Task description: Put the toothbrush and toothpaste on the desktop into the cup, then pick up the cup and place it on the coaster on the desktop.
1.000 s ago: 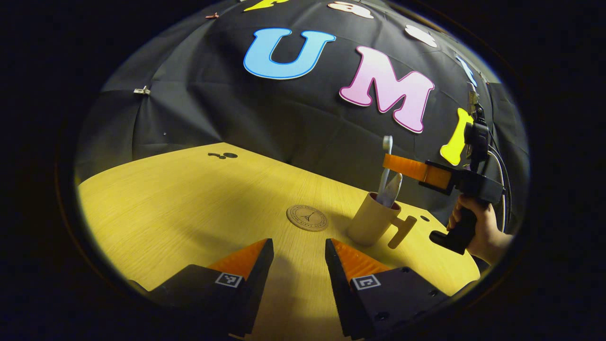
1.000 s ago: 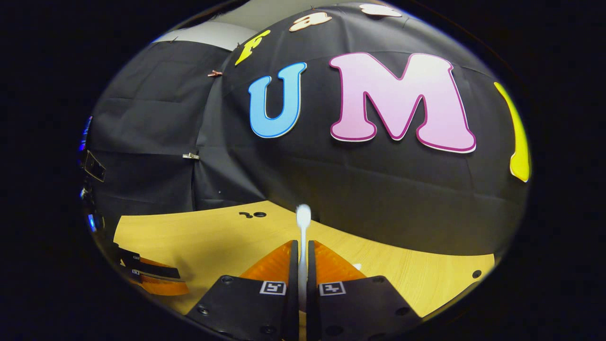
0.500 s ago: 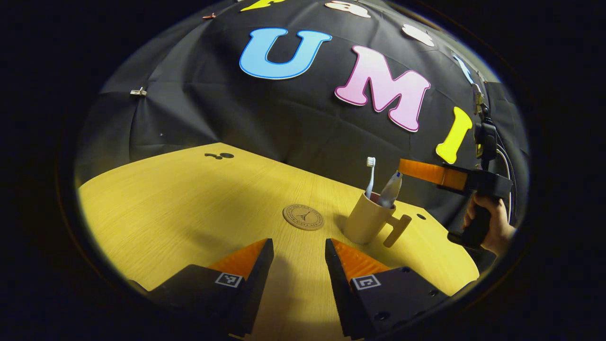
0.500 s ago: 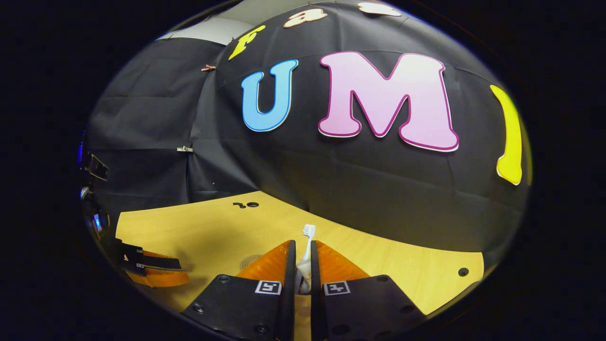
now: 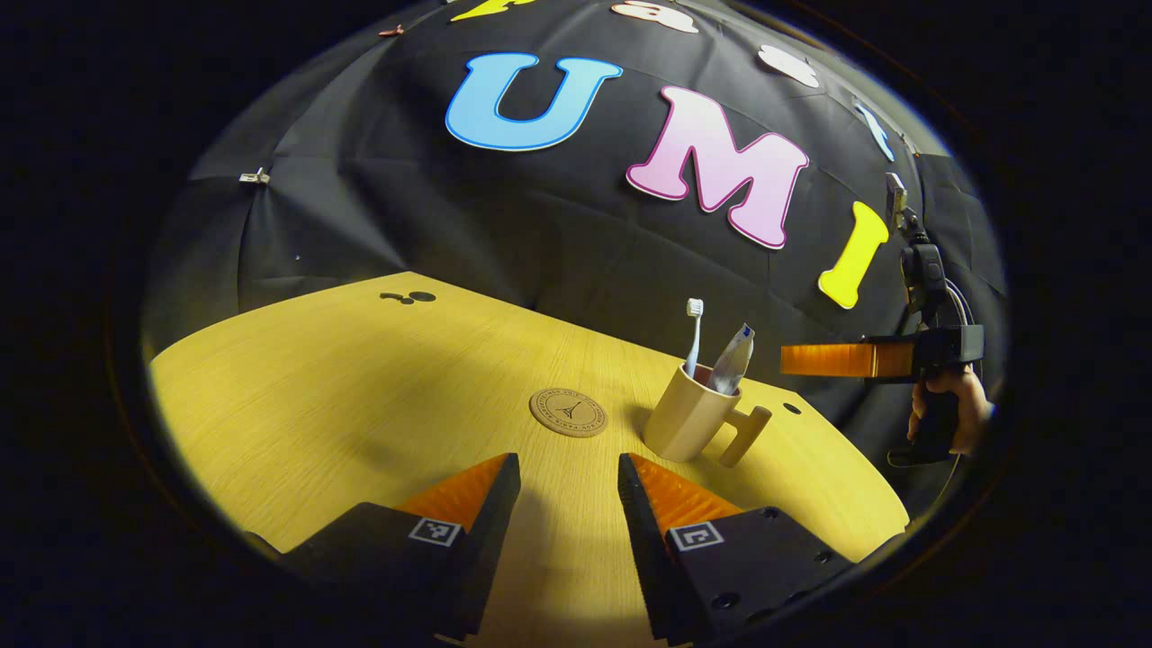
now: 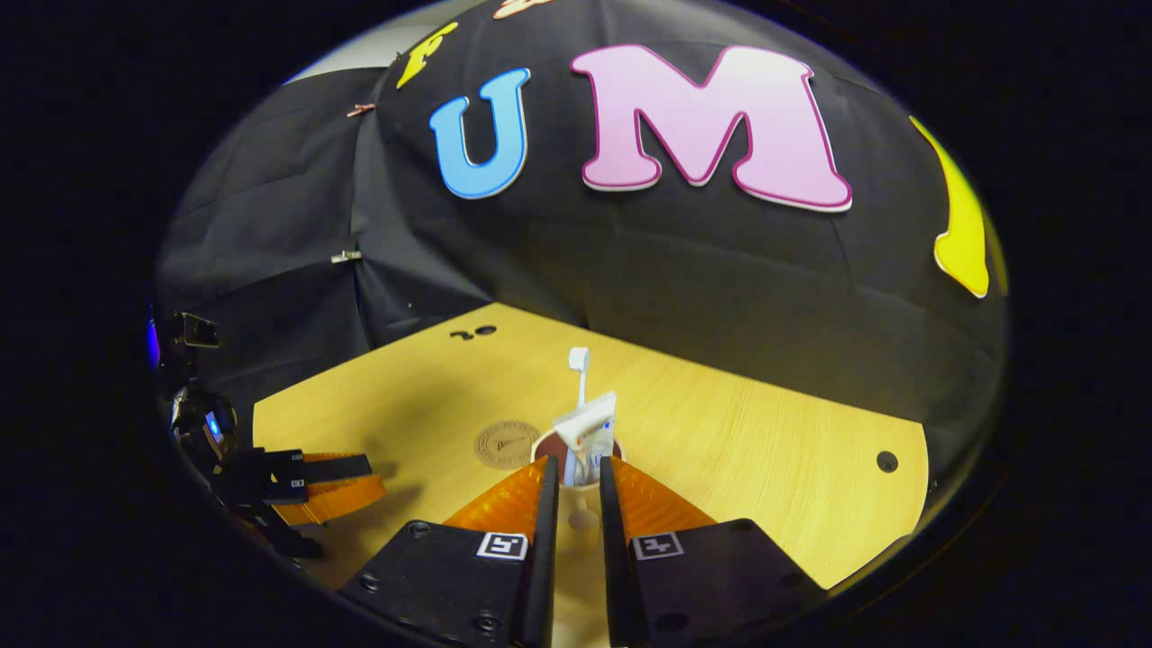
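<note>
A tan cup (image 5: 688,421) w/ a side handle stands upright on the wooden bench (image 5: 360,387), just beside a round brown coaster (image 5: 568,412) but not on it. A white toothbrush (image 5: 692,335) stands head-up inside the cup; a toothpaste tube (image 5: 731,359) leans next to it in the same cup. Left tool (image 5: 565,481) hovers low over the bench's near edge, fingers spread apart, holding nothing. Right tool (image 6: 572,493), gripped by a hand (image 5: 952,405), sits to the cup's handle side, above the bench; its fingers have a narrow gap between them, gripping nothing.
</note>
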{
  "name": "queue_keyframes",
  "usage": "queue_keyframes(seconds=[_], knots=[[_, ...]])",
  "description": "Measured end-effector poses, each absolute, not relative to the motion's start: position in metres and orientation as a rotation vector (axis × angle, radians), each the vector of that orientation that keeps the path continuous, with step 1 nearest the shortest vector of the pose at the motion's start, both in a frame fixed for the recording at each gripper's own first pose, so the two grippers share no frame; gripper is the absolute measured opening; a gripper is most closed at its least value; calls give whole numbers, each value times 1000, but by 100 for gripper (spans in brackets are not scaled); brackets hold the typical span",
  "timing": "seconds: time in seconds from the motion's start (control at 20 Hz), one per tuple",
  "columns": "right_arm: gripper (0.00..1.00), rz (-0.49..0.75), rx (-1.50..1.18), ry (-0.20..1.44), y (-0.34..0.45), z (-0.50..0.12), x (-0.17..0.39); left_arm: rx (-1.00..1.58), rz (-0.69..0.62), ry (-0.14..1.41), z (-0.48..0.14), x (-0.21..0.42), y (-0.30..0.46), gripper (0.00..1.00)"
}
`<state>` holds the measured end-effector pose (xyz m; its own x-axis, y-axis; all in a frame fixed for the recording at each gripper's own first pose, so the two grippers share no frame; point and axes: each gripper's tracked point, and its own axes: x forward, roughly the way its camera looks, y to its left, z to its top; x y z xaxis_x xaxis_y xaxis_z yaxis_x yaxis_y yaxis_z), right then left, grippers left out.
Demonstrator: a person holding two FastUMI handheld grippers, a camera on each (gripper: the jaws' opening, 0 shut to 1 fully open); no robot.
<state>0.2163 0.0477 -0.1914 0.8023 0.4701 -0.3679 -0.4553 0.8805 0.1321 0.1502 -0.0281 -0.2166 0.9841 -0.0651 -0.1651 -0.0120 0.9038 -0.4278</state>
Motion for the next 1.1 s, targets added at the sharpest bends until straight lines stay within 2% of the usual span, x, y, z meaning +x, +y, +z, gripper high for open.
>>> queue_keyframes(seconds=[0.1, 0.15, 0.2, 0.25, 0.3, 0.4, 0.45, 0.6, 0.95, 1.0, 1.1], knots=[[34, 492, 9, 476, 45, -206, 210, -405, -15, 178, -218, 148, -23, 69], [30, 495, -2, 508, 45, -211, 209, -383, -10, 177, -217, 147, -20, 69], [35, 492, -8, 538, 45, -217, 209, -366, -7, 176, -218, 146, -17, 70], [31, 490, -10, 570, 45, -225, 210, -355, -10, 175, -217, 144, -17, 69], [35, 489, -15, 606, 46, -231, 210, -347, -15, 173, -216, 143, -18, 69], [36, 491, -40, 666, 47, -244, 210, -331, -20, 172, -216, 141, -17, 69], [45, 490, -57, 692, 47, -249, 211, -326, -23, 173, -216, 140, -17, 69], [52, 494, -83, 757, 47, -259, 216, -320, -31, 181, -220, 139, -18, 69], [52, 532, -134, 902, 65, -296, 229, -317, -29, 187, -225, 141, -12, 70], [48, 535, -148, 912, 67, -299, 232, -318, -27, 187, -226, 141, -10, 70], [51, 539, -164, 934, 71, -306, 236, -320, -21, 189, -229, 141, -7, 69]])
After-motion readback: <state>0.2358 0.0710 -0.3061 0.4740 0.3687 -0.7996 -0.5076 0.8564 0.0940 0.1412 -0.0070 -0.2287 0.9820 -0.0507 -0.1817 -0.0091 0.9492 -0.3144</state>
